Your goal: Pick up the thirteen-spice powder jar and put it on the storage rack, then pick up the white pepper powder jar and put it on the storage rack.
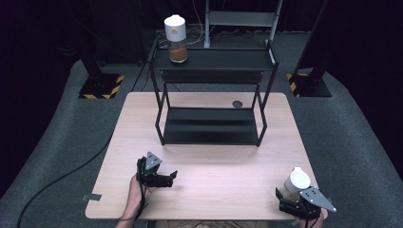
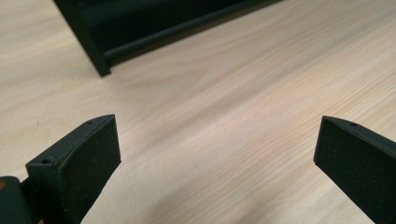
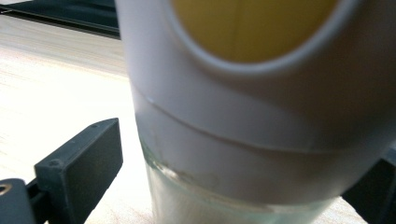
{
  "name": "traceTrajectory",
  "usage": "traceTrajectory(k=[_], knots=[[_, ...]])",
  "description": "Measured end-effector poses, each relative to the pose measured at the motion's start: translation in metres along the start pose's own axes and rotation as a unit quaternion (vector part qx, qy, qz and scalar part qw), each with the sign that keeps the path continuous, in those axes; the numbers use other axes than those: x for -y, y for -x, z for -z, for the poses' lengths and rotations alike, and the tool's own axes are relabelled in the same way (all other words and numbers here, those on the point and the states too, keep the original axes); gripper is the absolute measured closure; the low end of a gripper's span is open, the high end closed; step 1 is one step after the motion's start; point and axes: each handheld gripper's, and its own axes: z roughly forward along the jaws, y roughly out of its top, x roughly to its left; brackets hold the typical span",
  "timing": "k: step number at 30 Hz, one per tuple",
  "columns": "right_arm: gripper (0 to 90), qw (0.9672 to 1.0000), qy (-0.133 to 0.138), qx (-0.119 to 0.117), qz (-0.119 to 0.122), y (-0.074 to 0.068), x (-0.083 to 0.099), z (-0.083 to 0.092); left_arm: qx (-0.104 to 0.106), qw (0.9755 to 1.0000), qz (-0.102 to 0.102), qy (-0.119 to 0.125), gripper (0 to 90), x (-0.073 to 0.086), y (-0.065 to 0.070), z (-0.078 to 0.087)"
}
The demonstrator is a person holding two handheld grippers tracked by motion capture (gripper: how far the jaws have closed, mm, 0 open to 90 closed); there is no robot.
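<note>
A glass jar with a white cap (image 1: 298,179) stands near the table's front right corner. My right gripper (image 1: 291,194) reaches around it from the front, open; in the right gripper view the jar (image 3: 233,93) sits very close between the jaws, with a thin gap beside the left fingertip (image 3: 84,158). Its yellow cap spot faces the camera. A second white-capped jar (image 1: 175,38), part full of brown powder, stands at the left end of the black rack's top shelf (image 1: 214,59). My left gripper (image 1: 164,175) rests open over the front left of the table, its jaws (image 2: 217,140) holding nothing.
The black two-tier rack (image 1: 211,128) stands at the middle back of the wooden table (image 1: 214,166); its lower shelf is bare. Its front left leg (image 2: 93,51) shows ahead of my left gripper. A small dark disc (image 1: 237,103) lies behind the rack. Black stands flank the table.
</note>
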Motion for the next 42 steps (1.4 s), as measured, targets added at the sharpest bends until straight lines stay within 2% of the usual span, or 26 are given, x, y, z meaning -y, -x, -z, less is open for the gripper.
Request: traceTrajectory(k=[4,6,8,11,27,32,42], knots=[[1.5,1.0,0.0,0.0,0.001,0.0,0.0,0.0,-0.011,0.9995,0.014,-0.028,0.8,0.002,0.005,-0.009],[1.5,1.0,0.001,0.0,-0.001,0.0,0.0,0.0,-0.008,0.9983,0.02,-0.055,1.7,-0.003,0.005,-0.015],[1.5,1.0,0.002,0.0,-0.002,0.0,0.001,0.001,-0.015,0.9983,0.018,-0.053,1.1,-0.002,0.008,-0.014],[1.3,1.0,0.006,0.0,-0.005,0.001,0.002,0.001,-0.002,0.9982,0.02,-0.057,0.3,-0.004,0.001,-0.016],[0.0,1.0,0.008,0.003,-0.005,0.0,0.003,0.002,0.0,0.9982,0.018,-0.056,0.1,-0.006,0.0,-0.018],[0.0,0.9999,0.007,0.007,0.009,-0.004,0.002,0.003,0.0,0.9982,0.018,-0.057,0.1,-0.006,0.0,-0.018],[0.0,0.9997,0.016,0.011,0.013,-0.008,-0.001,0.009,-0.001,0.9983,0.018,-0.056,0.2,-0.006,0.0,-0.018]])
